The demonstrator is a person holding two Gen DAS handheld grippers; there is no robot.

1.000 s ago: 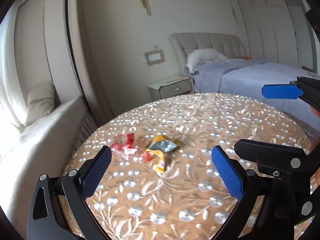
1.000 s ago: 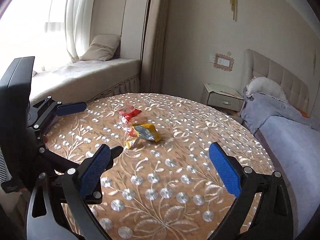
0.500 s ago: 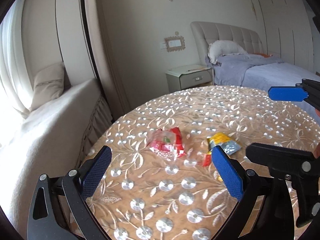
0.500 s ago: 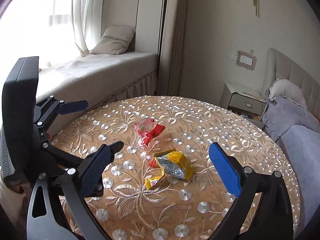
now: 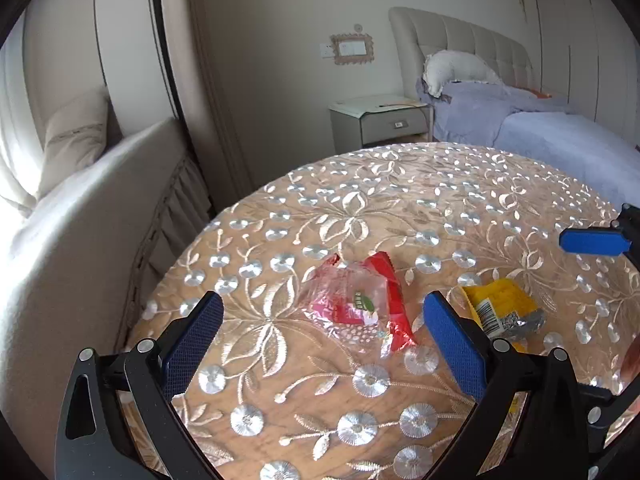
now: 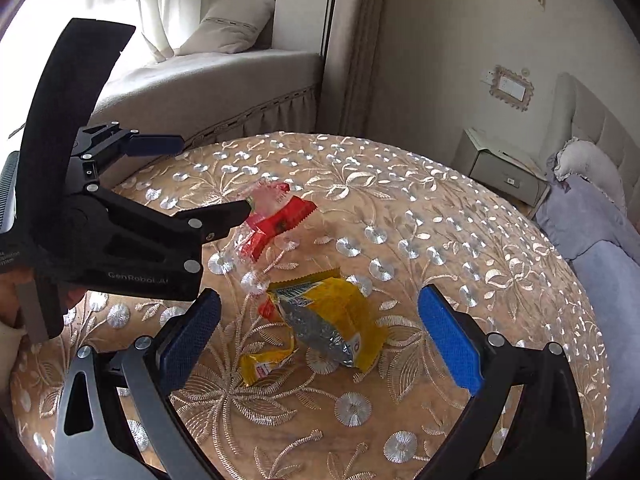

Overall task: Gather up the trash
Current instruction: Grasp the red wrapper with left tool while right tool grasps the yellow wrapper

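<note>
Jaws: both of your grippers stand wide apart, nothing between the blue pads.
Left gripper (image 5: 324, 344): you hold it low over the round table (image 5: 360, 184); its spread pads flank the red wrapper.
Red wrapper (image 5: 360, 300): clear-and-red packet, crumpled, lying flat at 12 o'clock from your left gripper, just ahead of the pad tips.
Yellow wrapper (image 6: 332, 320): torn open, silver lining showing, at 3 o'clock from the red wrapper and near it; it sits at 12 o'clock from your right gripper.
Right gripper (image 6: 320, 340): hovers over the yellow wrapper, pads on either side, not touching.
Bedside cabinet (image 5: 380, 120): beyond the table at 12 o'clock.
Bed (image 5: 540, 120): at 2 o'clock.
</note>
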